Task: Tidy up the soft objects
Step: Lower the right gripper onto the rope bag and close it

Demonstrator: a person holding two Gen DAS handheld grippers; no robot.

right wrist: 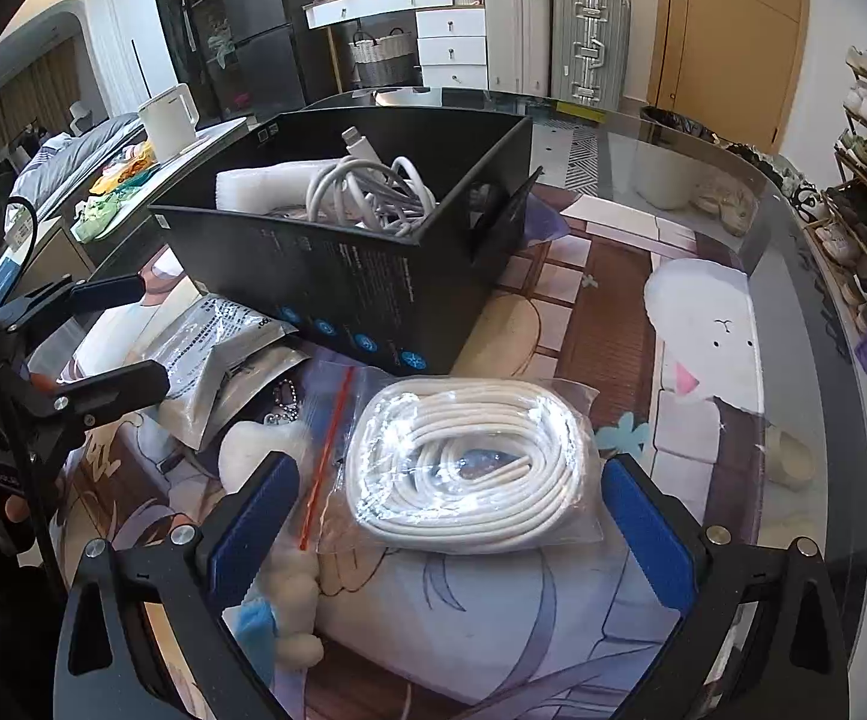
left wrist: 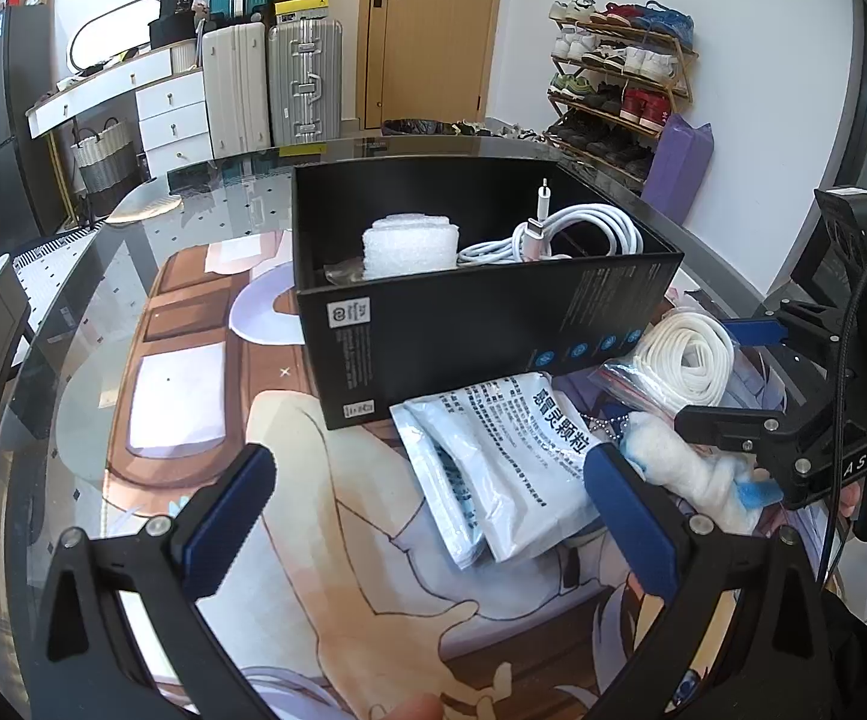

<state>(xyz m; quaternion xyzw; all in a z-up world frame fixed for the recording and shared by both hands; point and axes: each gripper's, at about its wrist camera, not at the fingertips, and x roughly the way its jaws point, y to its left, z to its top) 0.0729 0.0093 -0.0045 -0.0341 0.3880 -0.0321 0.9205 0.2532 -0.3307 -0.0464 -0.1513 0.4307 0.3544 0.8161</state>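
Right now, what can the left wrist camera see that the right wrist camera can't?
Only the left wrist view shows the open left gripper up close, with the silvery printed sachets just ahead of its fingers.

Only the right wrist view shows the white mug-shaped kettle behind the box, and the open right gripper straddling the clear zip bag of coiled white cord.

Both show the black cardboard box holding a white foam roll and a white charging cable, plus the fluffy white plush toy on the glass table.

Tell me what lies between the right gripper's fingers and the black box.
The bagged white rope coil lies between the open right gripper and the black box, its zip bag nearly reaching the box; right wrist view.
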